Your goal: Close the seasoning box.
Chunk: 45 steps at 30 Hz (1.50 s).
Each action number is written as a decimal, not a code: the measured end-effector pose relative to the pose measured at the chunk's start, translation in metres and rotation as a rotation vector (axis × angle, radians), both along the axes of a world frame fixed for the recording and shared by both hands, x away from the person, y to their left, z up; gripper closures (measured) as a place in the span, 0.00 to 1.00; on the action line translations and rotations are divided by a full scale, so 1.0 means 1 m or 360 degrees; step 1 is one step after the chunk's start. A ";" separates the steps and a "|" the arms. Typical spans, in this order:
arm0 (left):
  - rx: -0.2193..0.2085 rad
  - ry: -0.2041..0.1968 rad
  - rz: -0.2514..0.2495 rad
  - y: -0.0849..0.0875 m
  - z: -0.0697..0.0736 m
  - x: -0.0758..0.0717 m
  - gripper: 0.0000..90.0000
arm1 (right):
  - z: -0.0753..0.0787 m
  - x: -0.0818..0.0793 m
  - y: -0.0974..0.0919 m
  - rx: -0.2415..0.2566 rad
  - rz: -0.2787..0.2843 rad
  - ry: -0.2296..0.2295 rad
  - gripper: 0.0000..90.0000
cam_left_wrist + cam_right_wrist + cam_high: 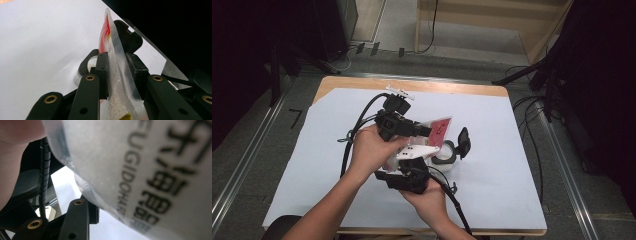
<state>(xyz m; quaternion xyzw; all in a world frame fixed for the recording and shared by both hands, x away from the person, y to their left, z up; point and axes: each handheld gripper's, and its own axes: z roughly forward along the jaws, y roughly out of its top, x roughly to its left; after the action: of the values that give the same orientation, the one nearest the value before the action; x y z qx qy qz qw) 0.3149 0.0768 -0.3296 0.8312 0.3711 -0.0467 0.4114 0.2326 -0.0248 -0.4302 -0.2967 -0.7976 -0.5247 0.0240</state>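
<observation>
While both tools grip the pouch [117,75], left tool [117,72] and right tool [409,175] clamped partway, we have not yet opened it.

Black left gripper [117,75], brass rivets; right gripper [409,175] grey three-cornered plate, black ribbed cable.

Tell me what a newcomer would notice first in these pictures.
Mid-table, both hands bring their tools together around a clear plastic packet with a red printed face, held above the white sheet. In the left gripper view, the left tool pinches the packet's sealed edge. Just right of the hands sits a small white jar with a black flip lid.
</observation>
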 end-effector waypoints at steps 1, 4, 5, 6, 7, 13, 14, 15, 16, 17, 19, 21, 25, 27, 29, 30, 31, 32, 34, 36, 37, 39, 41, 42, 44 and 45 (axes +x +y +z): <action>0.0003 0.0001 0.0004 -0.001 0.000 0.000 0.82 | 0.000 0.000 0.000 -0.0004 -0.0002 0.0002 0.70; 0.0002 0.0002 -0.0001 -0.001 -0.001 0.000 0.82 | -0.001 -0.001 -0.001 -0.0009 -0.0012 -0.0002 0.70; 0.0002 0.0002 0.0001 -0.001 -0.001 0.000 0.83 | -0.001 -0.001 -0.001 -0.0011 -0.0013 -0.0006 0.70; 0.0002 0.0003 0.0002 -0.001 -0.001 0.000 0.83 | -0.001 -0.001 0.000 -0.0015 -0.0012 -0.0010 0.70; 0.0000 0.0003 0.0004 -0.001 -0.001 0.000 0.83 | -0.001 -0.001 0.000 -0.0017 -0.0012 -0.0010 0.70; 0.0006 0.0005 0.0005 0.000 -0.001 0.000 0.83 | -0.001 -0.001 0.000 -0.0014 -0.0008 -0.0009 0.70; 0.0005 0.0007 0.0005 0.000 -0.001 0.000 0.83 | -0.001 -0.001 0.000 -0.0015 -0.0007 -0.0010 0.70; 0.0007 0.0005 0.0006 0.000 -0.001 0.000 0.83 | -0.001 -0.001 0.000 -0.0015 -0.0007 -0.0010 0.70; 0.0007 0.0004 0.0004 0.000 -0.001 0.000 0.83 | -0.001 -0.001 0.000 -0.0015 -0.0006 -0.0011 0.70; 0.0004 0.0003 0.0006 0.000 -0.001 0.000 0.83 | -0.001 -0.001 0.000 -0.0015 -0.0006 -0.0012 0.70; 0.0004 0.0004 0.0005 0.000 -0.001 0.000 0.83 | -0.001 -0.001 0.000 -0.0016 -0.0003 -0.0013 0.70; -0.0001 0.0009 0.0003 0.000 -0.001 0.000 0.82 | -0.001 -0.001 -0.001 -0.0018 0.0000 -0.0020 0.70; 0.0002 0.0001 0.0005 -0.001 -0.001 -0.001 0.83 | -0.002 -0.002 0.000 -0.0019 0.0001 -0.0029 0.70; 0.0010 0.0002 0.0004 0.000 -0.001 -0.001 0.83 | -0.002 -0.002 0.000 -0.0024 0.0010 -0.0040 0.69; 0.0011 0.0002 0.0002 0.000 -0.001 -0.001 0.83 | -0.002 -0.002 0.000 -0.0026 0.0024 -0.0048 0.67; 0.0015 -0.0001 0.0002 0.000 -0.001 -0.001 0.83 | -0.002 -0.003 0.000 -0.0027 0.0026 -0.0053 0.67; 0.0011 0.0000 0.0003 0.000 -0.001 -0.001 0.83 | -0.002 -0.003 0.001 -0.0028 0.0025 -0.0056 0.67; 0.0009 0.0001 0.0002 -0.001 -0.001 -0.001 0.83 | -0.002 -0.003 0.001 -0.0031 0.0023 -0.0059 0.68; -0.0001 0.0003 -0.0006 -0.001 -0.001 -0.001 0.83 | -0.002 -0.003 0.000 -0.0044 0.0017 -0.0070 0.70; 0.0010 -0.0001 -0.0002 -0.002 0.000 -0.002 0.82 | -0.002 -0.003 0.000 -0.0039 0.0016 -0.0067 0.71; 0.0016 -0.0005 -0.0002 -0.002 0.000 -0.002 0.82 | -0.002 -0.003 0.000 -0.0029 0.0014 -0.0059 0.71; 0.0007 -0.0006 0.0001 -0.003 0.000 -0.003 0.82 | -0.002 -0.003 -0.001 -0.0020 0.0011 -0.0051 0.71; 0.0014 -0.0009 0.0007 -0.003 0.001 -0.003 0.82 | -0.001 -0.003 -0.001 -0.0017 0.0006 -0.0048 0.71; 0.0015 -0.0010 0.0005 -0.002 0.001 -0.003 0.82 | -0.001 -0.003 -0.001 -0.0016 0.0002 -0.0040 0.71; 0.0013 -0.0012 0.0005 -0.002 0.002 -0.003 0.82 | 0.000 -0.003 -0.001 -0.0008 -0.0003 -0.0027 0.71; 0.0011 -0.0012 0.0004 -0.002 0.002 -0.003 0.81 | 0.000 -0.002 -0.001 0.0004 -0.0005 -0.0016 0.71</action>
<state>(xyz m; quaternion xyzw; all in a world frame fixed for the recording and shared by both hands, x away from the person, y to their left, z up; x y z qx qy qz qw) 0.3120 0.0748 -0.3278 0.8323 0.3707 -0.0417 0.4101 0.2302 -0.0257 -0.4300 -0.2952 -0.7966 -0.5272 0.0195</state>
